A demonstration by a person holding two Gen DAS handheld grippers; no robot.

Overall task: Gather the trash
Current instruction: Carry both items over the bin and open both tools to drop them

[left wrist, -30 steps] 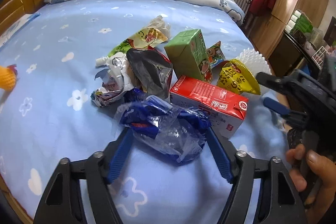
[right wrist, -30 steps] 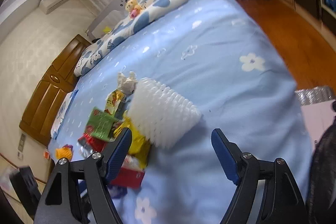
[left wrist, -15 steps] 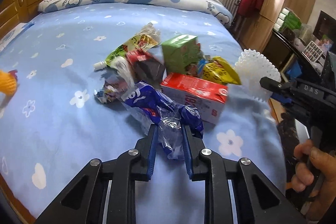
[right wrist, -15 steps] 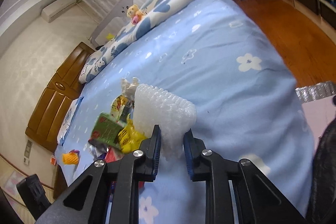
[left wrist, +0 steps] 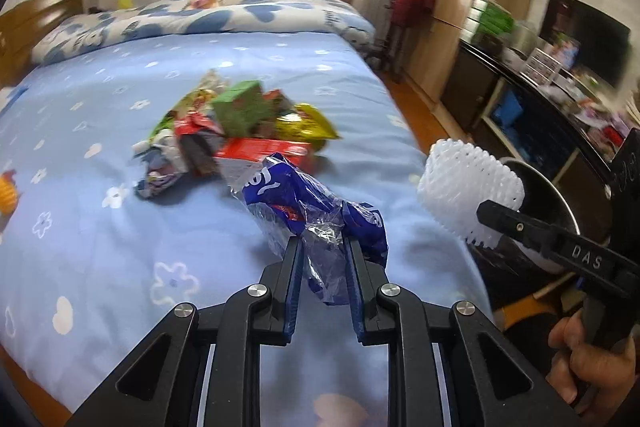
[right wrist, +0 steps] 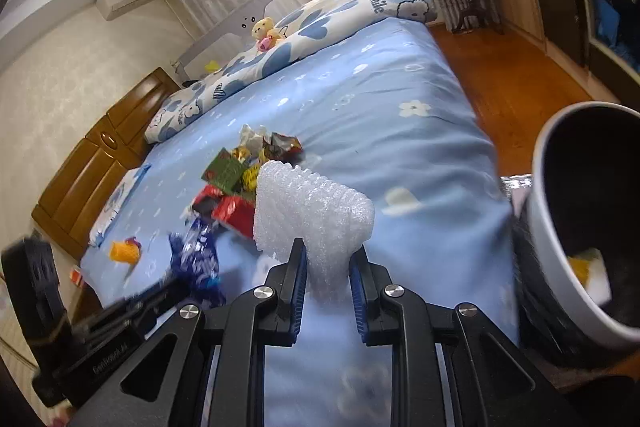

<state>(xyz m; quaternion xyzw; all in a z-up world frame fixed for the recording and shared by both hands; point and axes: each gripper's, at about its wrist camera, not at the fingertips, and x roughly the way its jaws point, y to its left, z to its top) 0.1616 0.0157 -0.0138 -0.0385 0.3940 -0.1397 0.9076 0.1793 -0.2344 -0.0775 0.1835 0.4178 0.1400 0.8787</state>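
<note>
Left wrist view first: my left gripper point(left wrist: 322, 259) is clamped tight on a crumpled blue plastic wrapper point(left wrist: 316, 211), its blue pads pinching the clear crinkled end, and the wrapper hangs lifted clear of the blue flowered bedsheet point(left wrist: 120, 247). Off to the right my right gripper point(left wrist: 496, 215) comes in from the side, pinched on a white foam fruit net point(left wrist: 468, 187), with my hand point(left wrist: 588, 359) wrapped round its handle. Behind the wrapper, the pile of remaining trash point(left wrist: 240, 135) sits on the bed: a green carton point(left wrist: 240, 111), a red carton point(left wrist: 264, 149) lying flat, a yellow snack bag point(left wrist: 308, 127) and some crumpled wrappers, all touching one another.

Over to the right wrist view: the right gripper point(right wrist: 328, 259) squeezes the lower edge of the foam net point(right wrist: 308, 211), which stands up above the pads. Just to the right, beside the edge of the bed, a white-rimmed bin point(right wrist: 560, 267) with a dark inside stands open, some yellow and white scrap at its bottom. The blue wrapper point(right wrist: 196, 259) shows at lower left, blurred, in the left gripper. An orange item point(right wrist: 124, 251) lies alone near the far edge of the sheet, well apart from the pile.
</note>
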